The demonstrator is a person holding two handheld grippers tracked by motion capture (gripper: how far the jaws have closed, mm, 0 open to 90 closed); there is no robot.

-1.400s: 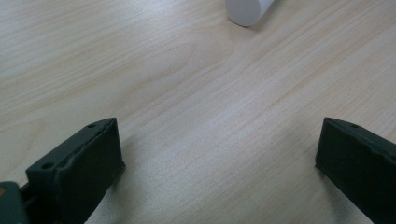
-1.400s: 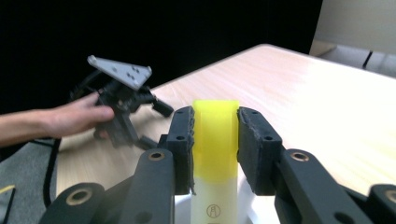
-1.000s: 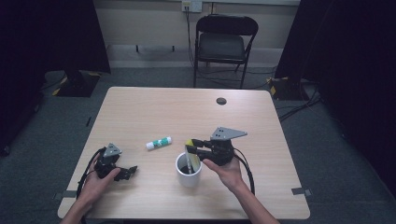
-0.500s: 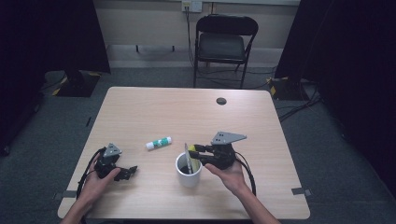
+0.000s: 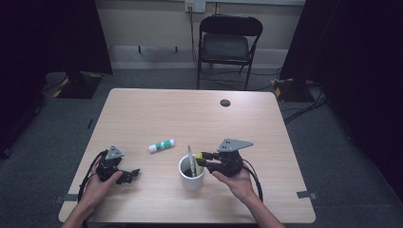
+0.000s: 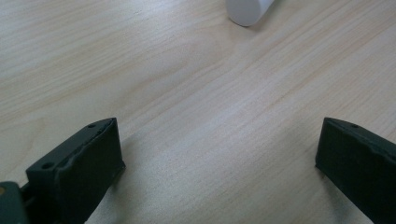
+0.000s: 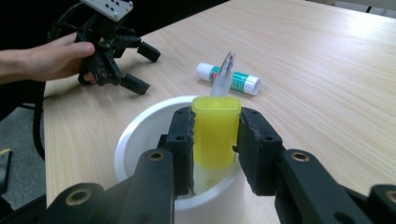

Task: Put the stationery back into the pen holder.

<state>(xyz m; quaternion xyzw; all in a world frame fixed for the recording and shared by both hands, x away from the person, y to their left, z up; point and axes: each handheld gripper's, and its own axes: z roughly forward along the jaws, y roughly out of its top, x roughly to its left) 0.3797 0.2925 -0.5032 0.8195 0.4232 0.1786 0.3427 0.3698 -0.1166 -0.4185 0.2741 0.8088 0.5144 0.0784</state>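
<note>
Matt pale wood-grain table [image 6: 196, 93]

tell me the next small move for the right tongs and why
Probably lower a little further, then open. The right tongs are shut on the yellow marker, which sits over the white cup with its lower end already inside the rim. Releasing now might tip it out. A pen-like item already stands in the cup, so keep to the free side.
</note>
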